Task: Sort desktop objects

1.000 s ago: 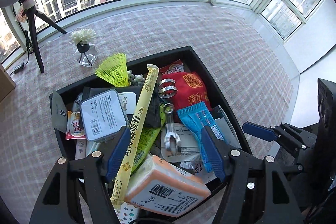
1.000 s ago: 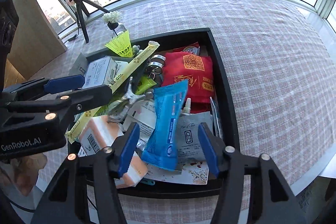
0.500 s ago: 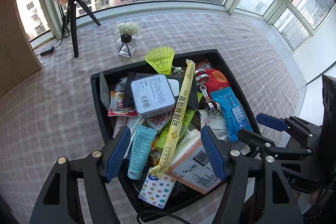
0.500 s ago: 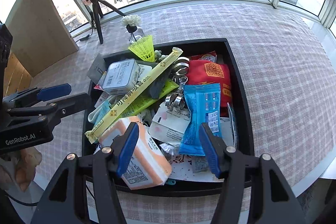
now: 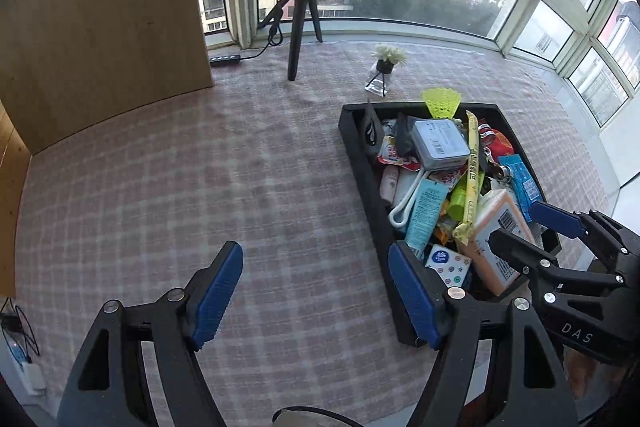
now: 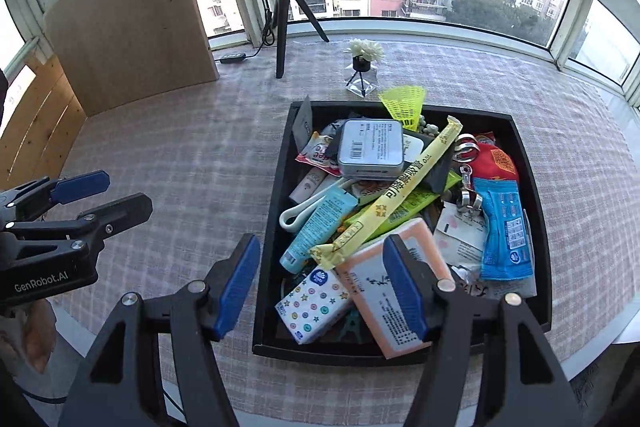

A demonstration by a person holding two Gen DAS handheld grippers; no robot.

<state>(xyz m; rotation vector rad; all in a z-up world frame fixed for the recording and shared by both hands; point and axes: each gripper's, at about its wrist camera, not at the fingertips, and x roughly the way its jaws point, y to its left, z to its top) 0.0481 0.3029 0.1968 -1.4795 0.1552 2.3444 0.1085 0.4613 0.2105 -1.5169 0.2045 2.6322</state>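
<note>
A black tray [image 6: 276, 187] holds a heap of small items: a grey tin [image 6: 370, 149], a long yellow packet [image 6: 400, 191], an orange tissue pack [image 6: 372, 287], a blue sachet [image 6: 504, 227], a teal tube [image 6: 316, 227] and a yellow shuttlecock [image 6: 404, 103]. My right gripper [image 6: 320, 285] hangs over the tray's near left corner, its jaws opening, nothing gripped. My left gripper [image 5: 316, 293] hovers above bare checked cloth left of the tray [image 5: 360, 167], its jaws also opening and empty. Each gripper shows in the other's view: the right gripper [image 5: 536, 233] and the left gripper [image 6: 100, 195].
A ring light on a black tripod [image 6: 280, 27] and a small flower pot [image 6: 362, 61] stand behind the tray. A tall wooden panel [image 6: 128, 15] stands at the far left, with a power strip [image 5: 226, 60] beside it. The checked cloth [image 5: 160, 187] spreads left of the tray.
Both grippers have pulled back and to the left, off the heap. The tray now sits to the right in the left wrist view. Both pairs of jaws stand a little wider.
</note>
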